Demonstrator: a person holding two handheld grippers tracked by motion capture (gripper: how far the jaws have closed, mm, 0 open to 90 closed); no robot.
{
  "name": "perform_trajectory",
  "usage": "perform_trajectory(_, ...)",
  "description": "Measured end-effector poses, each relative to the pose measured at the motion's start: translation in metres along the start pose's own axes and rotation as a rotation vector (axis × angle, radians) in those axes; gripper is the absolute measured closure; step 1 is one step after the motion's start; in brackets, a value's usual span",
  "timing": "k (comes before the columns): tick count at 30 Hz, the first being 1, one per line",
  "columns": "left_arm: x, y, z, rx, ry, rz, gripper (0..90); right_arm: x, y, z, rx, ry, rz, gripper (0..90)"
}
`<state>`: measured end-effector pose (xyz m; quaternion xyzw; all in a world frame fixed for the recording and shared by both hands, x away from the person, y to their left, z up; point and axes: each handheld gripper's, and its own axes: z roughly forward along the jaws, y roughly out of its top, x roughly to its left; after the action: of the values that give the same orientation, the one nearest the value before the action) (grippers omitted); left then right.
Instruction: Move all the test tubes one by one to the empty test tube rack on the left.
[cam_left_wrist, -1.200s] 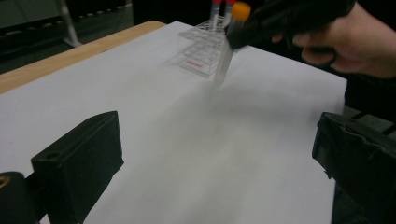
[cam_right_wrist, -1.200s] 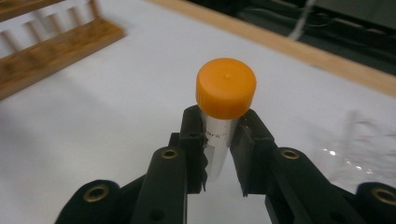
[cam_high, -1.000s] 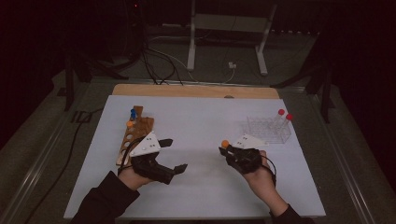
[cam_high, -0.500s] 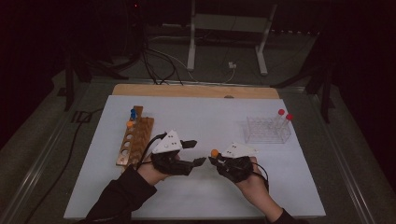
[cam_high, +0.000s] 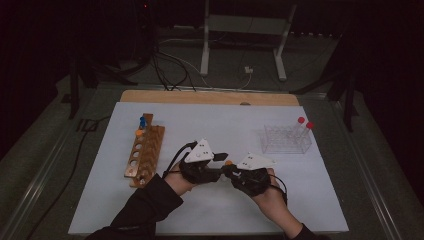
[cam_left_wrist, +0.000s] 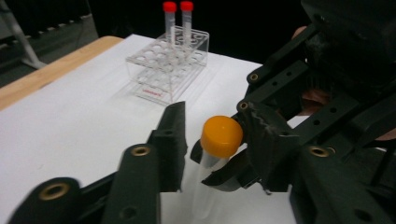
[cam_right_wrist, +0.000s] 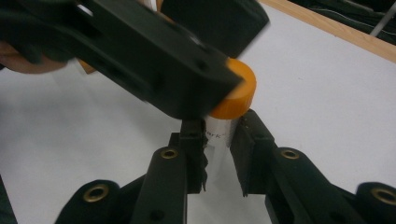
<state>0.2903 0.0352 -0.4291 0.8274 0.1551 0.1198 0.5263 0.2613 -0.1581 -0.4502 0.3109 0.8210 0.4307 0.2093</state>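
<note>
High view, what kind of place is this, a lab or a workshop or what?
Probably a lab-style test bench in a dark room: a clear plastic tube rack with two red-capped tubes, a wooden tube rack, and a white sheet over the table, with cables and a metal stand behind.

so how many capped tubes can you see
5, and more may be hidden. Two red-capped tubes stand in the clear rack. A blue-capped and an orange-capped one stand in the wooden rack. One orange-capped tube sits between the tongs.
</note>
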Motion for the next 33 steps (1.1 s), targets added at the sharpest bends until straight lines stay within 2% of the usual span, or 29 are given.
perform_trajectory(5, 0.0, 0.0, 0.003, 0.006, -0.001, 0.009, 70.0, -0.001, 0.001, -0.002, -0.006, -0.004, 0.005, 74.5)
perform_trajectory(10, 0.001, 0.002, 0.003, 0.006, 0.001, 0.016, 71.4, -0.003, 0.001, -0.002, -0.01, 0.003, 0.017, 74.0)
perform_trajectory(11, 0.001, 0.002, 0.002, 0.005, 0.014, 0.023, 71.6, -0.003, 0.001, -0.002, -0.013, 0.014, 0.024, 73.2)
perform_trajectory(13, 0.003, 0.004, -0.002, 0.0, 0.03, 0.026, 71.8, -0.004, 0.001, -0.003, -0.021, 0.023, 0.026, 66.2)
perform_trajectory(19, 0.015, 0.01, -0.025, -0.019, 0.085, 0.014, 71.9, -0.011, 0.001, -0.009, -0.059, 0.0, 0.034, 45.2)
perform_trajectory(24, 0.027, 0.012, -0.053, -0.024, 0.161, 0.006, 71.9, -0.019, 0.001, -0.013, -0.087, -0.035, 0.06, 19.8)
perform_trajectory(27, 0.035, 0.012, -0.073, -0.029, 0.209, -0.003, 71.9, -0.023, 0.001, -0.015, -0.107, -0.046, 0.089, 10.5)
perform_trajectory(29, 0.04, 0.011, -0.087, -0.035, 0.245, -0.011, 71.9, -0.025, 0.001, -0.016, -0.11, -0.039, 0.089, 1.5)
perform_trajectory(33, 0.05, 0.009, -0.111, -0.051, 0.303, -0.039, 71.9, -0.027, 0.001, -0.019, -0.122, -0.015, 0.094, 0.0)
